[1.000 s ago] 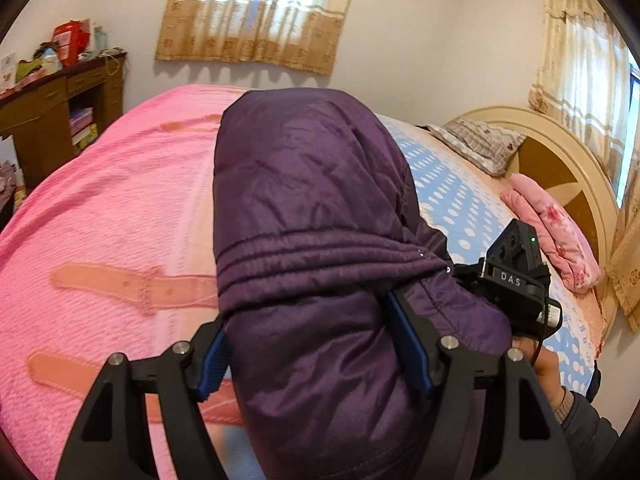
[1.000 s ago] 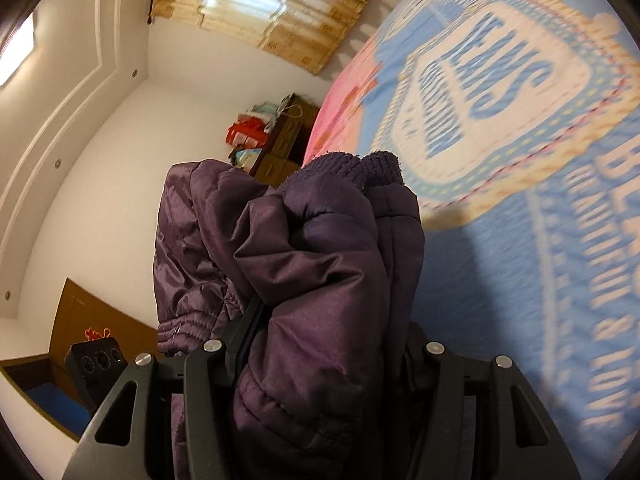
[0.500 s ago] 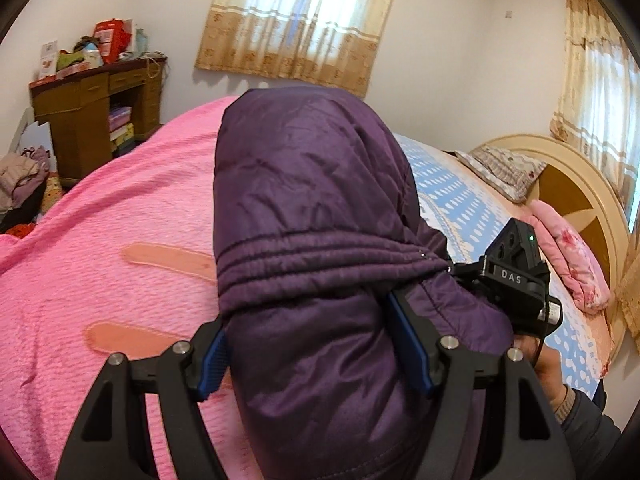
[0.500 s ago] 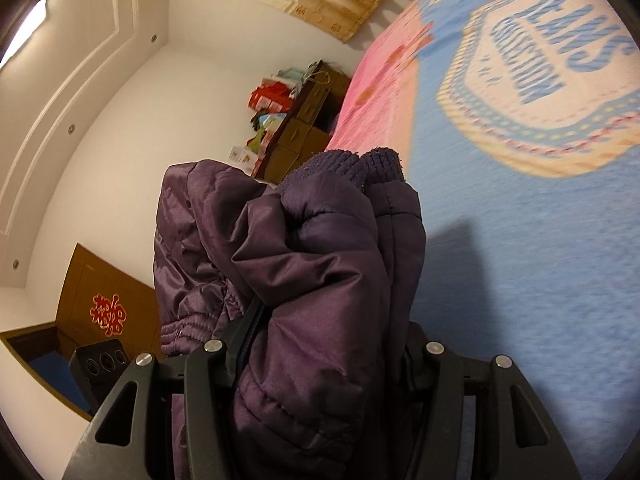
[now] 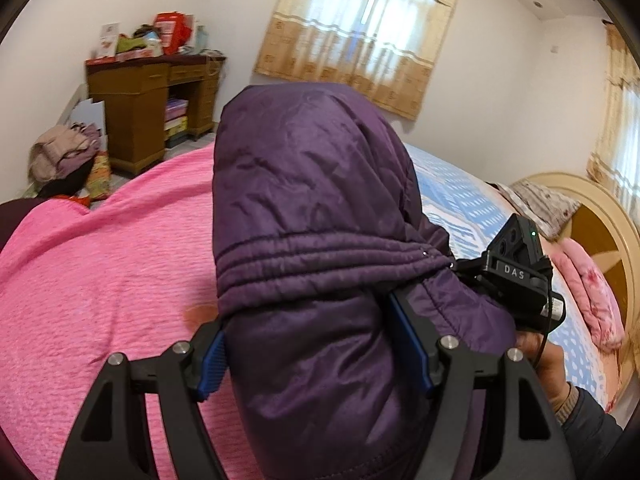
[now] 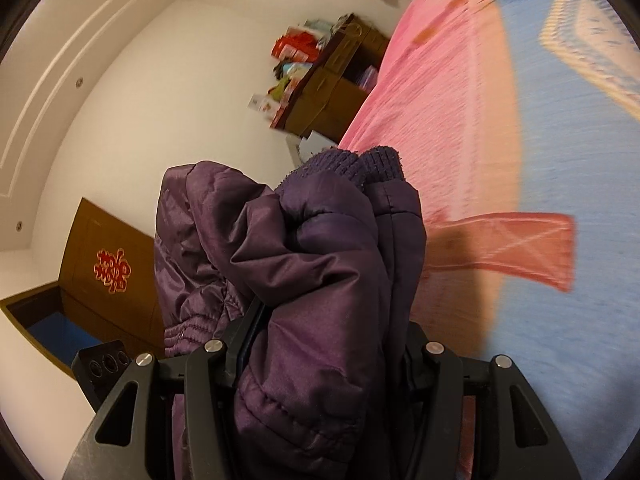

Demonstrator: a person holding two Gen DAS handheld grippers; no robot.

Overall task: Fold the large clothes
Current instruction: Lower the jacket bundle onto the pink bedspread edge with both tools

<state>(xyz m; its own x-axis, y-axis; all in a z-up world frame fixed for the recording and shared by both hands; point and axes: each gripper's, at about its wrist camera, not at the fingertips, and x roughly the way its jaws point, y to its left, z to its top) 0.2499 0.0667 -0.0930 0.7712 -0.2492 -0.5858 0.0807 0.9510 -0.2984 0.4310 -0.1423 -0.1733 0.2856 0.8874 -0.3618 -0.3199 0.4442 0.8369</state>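
The purple padded jacket (image 5: 320, 216) is soft, bulky and slick-shelled; I judge it light but prone to slipping, best held at stitched hems or the ribbed cuff (image 6: 360, 164). My left gripper (image 5: 316, 344) is clamped on a thick bunch of it, and my right gripper (image 6: 328, 344) likewise. The jacket hangs bunched between both, above the pink bedspread (image 5: 100, 280), not lying flat.

Purple padded jacket (image 5: 312, 264) above the pink-blanketed bed (image 5: 100, 280), wooden desk (image 5: 136, 120) behind left, rounded wooden headboard (image 5: 600, 240) far right
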